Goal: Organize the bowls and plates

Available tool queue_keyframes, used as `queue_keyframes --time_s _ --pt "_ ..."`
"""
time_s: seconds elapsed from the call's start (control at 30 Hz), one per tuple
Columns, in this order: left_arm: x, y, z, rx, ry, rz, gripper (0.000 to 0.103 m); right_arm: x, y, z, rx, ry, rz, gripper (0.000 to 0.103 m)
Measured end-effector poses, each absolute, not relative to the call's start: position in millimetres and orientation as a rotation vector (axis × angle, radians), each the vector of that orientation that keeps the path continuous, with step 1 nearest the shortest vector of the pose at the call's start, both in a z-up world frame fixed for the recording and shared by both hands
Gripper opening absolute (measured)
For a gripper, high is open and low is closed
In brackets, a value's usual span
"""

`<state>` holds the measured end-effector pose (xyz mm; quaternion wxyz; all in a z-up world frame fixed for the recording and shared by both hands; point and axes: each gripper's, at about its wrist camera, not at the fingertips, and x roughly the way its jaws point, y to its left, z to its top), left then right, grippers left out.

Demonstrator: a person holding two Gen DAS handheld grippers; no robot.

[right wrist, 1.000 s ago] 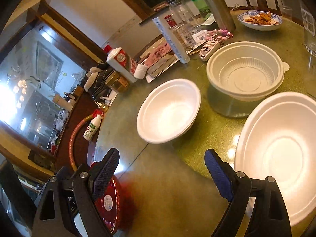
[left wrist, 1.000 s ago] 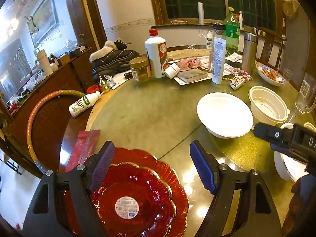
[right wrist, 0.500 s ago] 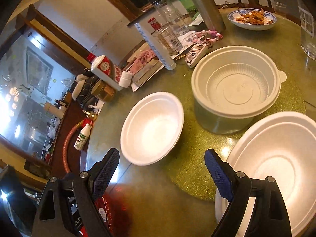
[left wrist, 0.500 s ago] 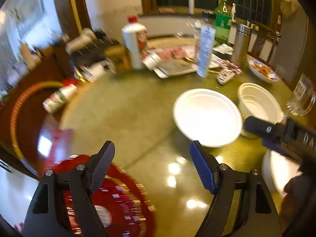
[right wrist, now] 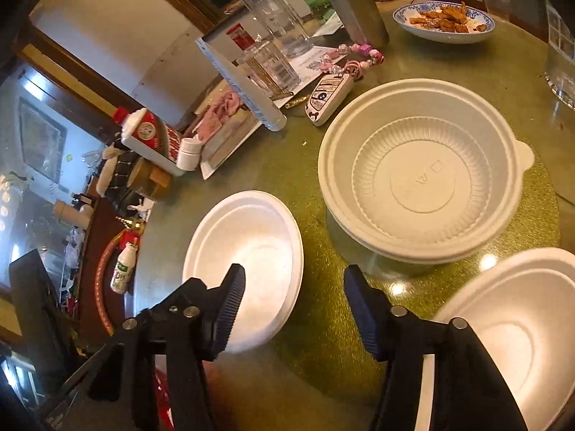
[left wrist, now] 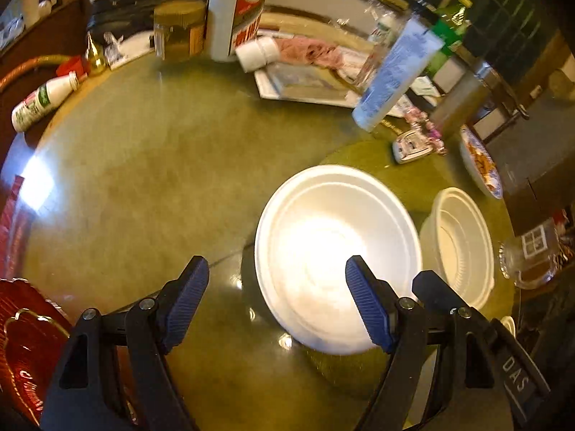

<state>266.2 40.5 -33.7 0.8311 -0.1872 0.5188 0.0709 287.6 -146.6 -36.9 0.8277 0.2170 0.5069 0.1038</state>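
A white foam bowl [left wrist: 334, 251] sits on the green round table [left wrist: 143, 179]; it also shows in the right wrist view [right wrist: 251, 251]. My left gripper [left wrist: 276, 305] is open, its right finger over the bowl's near rim. To the right stands a ribbed white plastic bowl [left wrist: 460, 248], also seen in the right wrist view [right wrist: 420, 168]. A second foam bowl [right wrist: 510, 323] lies at lower right. My right gripper [right wrist: 294, 305] is open and empty, above the table between the bowls. Red plates [left wrist: 25, 341] lie at lower left.
Clutter lines the far side: a white liquor bottle [left wrist: 237, 7], a jar [left wrist: 178, 28], a tube [left wrist: 395, 72], a key fob [right wrist: 329, 98], a blue dish of food [right wrist: 444, 21], a glass mug [left wrist: 535, 251] and a small milk bottle [left wrist: 39, 102].
My left gripper has swung right, away from the red plates, and now hovers at the foam bowl. My right gripper has moved forward toward the bowls.
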Motion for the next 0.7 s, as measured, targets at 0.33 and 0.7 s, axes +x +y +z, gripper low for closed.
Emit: queue_keyframes --time_s 0.33,0.7 --pt "245 39 -32 -0.36 1.075 0.128 0.011 272 -140 -30 0.393 1.049 0.249 0.007" --pt "170 25 4 -0.306 0.932 0.099 0.011 191 -151 5 0.356 0.917 0.293 0.008"
